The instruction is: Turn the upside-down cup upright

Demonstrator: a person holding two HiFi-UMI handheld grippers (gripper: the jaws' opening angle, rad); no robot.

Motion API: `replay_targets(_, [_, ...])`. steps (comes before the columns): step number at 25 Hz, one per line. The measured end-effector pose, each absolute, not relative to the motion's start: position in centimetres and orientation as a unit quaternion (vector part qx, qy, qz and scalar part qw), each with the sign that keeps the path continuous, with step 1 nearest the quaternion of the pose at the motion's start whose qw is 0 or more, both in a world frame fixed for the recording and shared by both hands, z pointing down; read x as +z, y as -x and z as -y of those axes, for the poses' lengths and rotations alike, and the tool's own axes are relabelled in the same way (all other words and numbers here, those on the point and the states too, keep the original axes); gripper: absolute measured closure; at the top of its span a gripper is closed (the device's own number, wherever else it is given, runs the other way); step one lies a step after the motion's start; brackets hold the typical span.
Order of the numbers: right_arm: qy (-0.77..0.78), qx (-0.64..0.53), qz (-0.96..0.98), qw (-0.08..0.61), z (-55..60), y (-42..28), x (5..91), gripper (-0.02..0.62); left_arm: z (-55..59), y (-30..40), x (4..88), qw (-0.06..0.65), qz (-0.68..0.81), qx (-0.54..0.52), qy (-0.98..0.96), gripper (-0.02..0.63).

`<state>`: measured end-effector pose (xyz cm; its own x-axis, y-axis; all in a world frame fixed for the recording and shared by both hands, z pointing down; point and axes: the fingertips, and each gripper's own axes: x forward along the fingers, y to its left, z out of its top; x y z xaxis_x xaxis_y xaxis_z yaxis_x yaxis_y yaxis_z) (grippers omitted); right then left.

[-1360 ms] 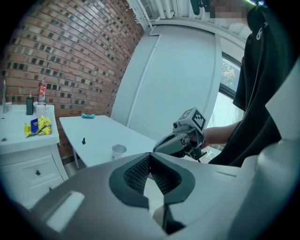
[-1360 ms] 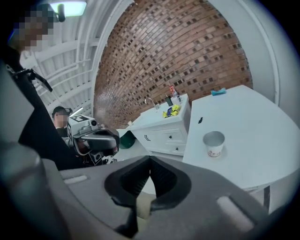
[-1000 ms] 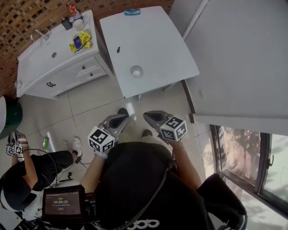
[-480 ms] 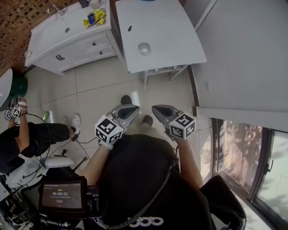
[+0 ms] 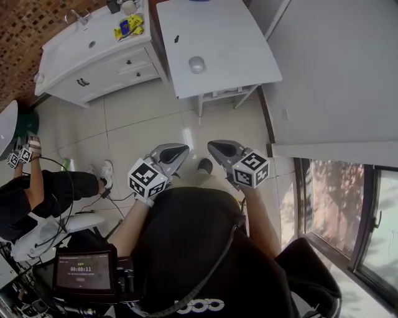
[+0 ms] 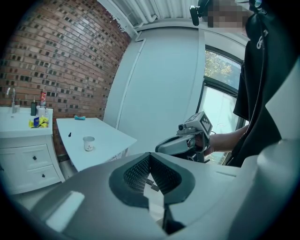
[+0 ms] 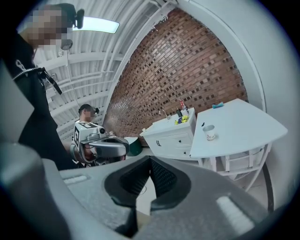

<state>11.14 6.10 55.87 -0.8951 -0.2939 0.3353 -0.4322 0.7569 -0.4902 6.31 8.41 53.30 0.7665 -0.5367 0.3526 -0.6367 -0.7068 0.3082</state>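
Left claw [image 6: 151, 171], right claw [image 7: 150, 176] shut; cup [image 5: 197, 64] orientation unclear overhead.

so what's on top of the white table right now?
On the white table: a cup, a small dark item and a teal object near the far edge. Anything under the cup is covered and cannot be seen.

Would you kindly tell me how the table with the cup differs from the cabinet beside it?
The table has a plain flat top on legs; the cabinet has drawers with dark handles. The table bears a cup; the cabinet bears a tap and yellow packets. Both are white.
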Motion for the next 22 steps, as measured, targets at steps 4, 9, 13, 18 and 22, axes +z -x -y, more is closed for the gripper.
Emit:
replay_targets(4, [-0.211,0.290,0.927,0.112,-6.8,-10.9,55.0,0.603,-9.6,-5.7,52.7,0.210,0.316,0.113,-0.918,0.591])
replay_targets(9, [-0.221,0.289,0.925,0.114,-9.8,-8.3,53.3,0.603,-13.0,-3.5,51.6,0.217,0.305,0.102,-0.922,0.591])
replay_targets(13, [-0.219,0.284,0.925,0.123,-12.1,-5.9,53.2,0.603,-15.1,-1.5,51.9,0.222,0.306,0.093,-0.921,0.591])
replay_targets(18, [-0.230,0.286,0.922,0.125,-15.9,-4.1,53.0,0.603,-18.3,0.5,51.9,0.224,0.299,0.085,-0.923,0.591])
replay_targets(22, [-0.243,0.290,0.917,0.129,-19.1,-2.9,53.2,0.603,-21.0,1.9,52.2,0.230,0.290,0.080,-0.926,0.591])
